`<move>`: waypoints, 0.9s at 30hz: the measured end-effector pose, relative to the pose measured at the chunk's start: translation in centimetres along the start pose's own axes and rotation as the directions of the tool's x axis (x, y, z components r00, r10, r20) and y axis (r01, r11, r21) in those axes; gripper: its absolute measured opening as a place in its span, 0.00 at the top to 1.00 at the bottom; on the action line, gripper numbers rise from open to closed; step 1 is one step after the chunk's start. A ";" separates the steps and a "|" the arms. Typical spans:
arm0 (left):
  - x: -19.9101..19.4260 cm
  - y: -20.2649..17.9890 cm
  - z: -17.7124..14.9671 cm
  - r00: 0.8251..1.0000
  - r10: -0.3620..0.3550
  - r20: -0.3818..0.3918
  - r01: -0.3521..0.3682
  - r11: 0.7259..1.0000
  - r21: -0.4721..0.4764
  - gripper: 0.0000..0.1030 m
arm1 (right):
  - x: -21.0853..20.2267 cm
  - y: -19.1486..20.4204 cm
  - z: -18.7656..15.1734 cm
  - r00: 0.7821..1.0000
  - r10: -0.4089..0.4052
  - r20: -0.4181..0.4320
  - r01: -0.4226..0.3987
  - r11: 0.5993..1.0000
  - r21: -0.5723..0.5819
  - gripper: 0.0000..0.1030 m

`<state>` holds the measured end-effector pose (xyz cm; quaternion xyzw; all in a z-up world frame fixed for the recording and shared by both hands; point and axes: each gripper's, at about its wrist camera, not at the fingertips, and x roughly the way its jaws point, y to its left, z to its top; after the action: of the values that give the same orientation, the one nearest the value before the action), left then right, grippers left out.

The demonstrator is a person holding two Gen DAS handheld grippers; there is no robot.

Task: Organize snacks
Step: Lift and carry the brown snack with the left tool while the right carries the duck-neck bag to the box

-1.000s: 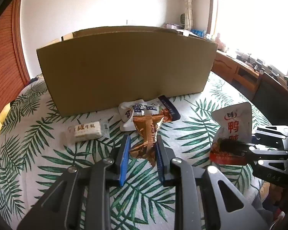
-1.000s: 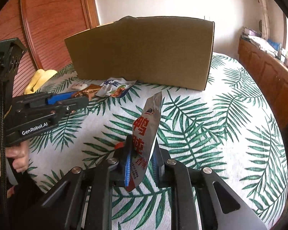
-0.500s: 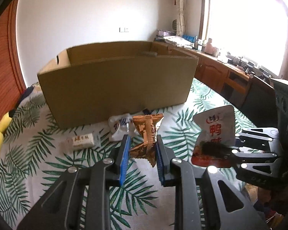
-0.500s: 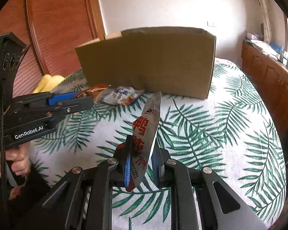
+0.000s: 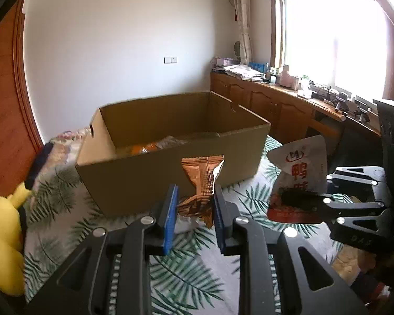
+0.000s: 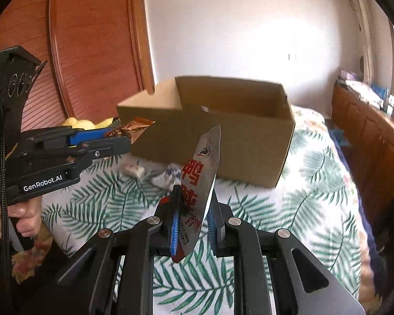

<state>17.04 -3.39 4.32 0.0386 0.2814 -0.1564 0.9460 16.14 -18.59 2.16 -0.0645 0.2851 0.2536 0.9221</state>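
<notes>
Both grippers are up off the leaf-print desk [image 5: 197, 262], in front of the open cardboard box [image 5: 170, 173]. The left gripper [image 5: 194, 210] has its jaws clamped on a copper-brown snack packet [image 5: 202, 181] — the right gripper [image 6: 191, 225] pinches a white pouch with red characters [image 6: 202, 173] edge-on. Two small packets [image 6: 134, 169] lie on the desk against the box.

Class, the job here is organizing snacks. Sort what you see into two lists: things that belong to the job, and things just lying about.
Belongs to the job:
- cardboard box
- copper-brown snack packet in the left tongs
- white-and-red snack pouch in the right tongs
- two small snack packets on the tablecloth

Just lying about:
- yellow plush toy
- clutter on the wooden sideboard
</notes>
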 end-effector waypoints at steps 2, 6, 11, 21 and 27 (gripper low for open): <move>0.0 0.2 0.8 1.000 0.008 0.005 -0.008 1.000 0.006 0.78 | -0.2 0.1 0.7 1.000 -0.001 0.009 0.001 1.000 -0.003 0.85; 0.1 0.8 2.0 1.000 0.023 0.013 -0.024 1.000 0.013 0.78 | -0.2 0.2 1.6 1.000 -0.006 0.021 0.006 1.000 -0.015 0.85; 0.6 1.3 2.8 0.999 0.043 0.015 -0.043 0.999 0.017 0.78 | -0.1 -0.1 2.5 1.000 -0.010 0.029 0.011 1.000 -0.017 0.85; 4.0 3.0 4.0 0.996 0.079 -0.033 -0.078 0.997 0.019 0.77 | 1.3 -1.7 4.3 0.998 -0.048 0.027 0.049 0.999 -0.017 0.85; 5.2 4.2 4.9 0.997 0.067 -0.047 -0.067 0.998 -0.010 0.77 | 2.0 -2.5 5.5 0.998 -0.061 0.021 0.062 0.998 -0.016 0.85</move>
<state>25.10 -1.60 5.53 0.0462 0.3028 -0.1220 0.9441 21.54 -18.47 5.50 -0.0782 0.2717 0.2281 0.9317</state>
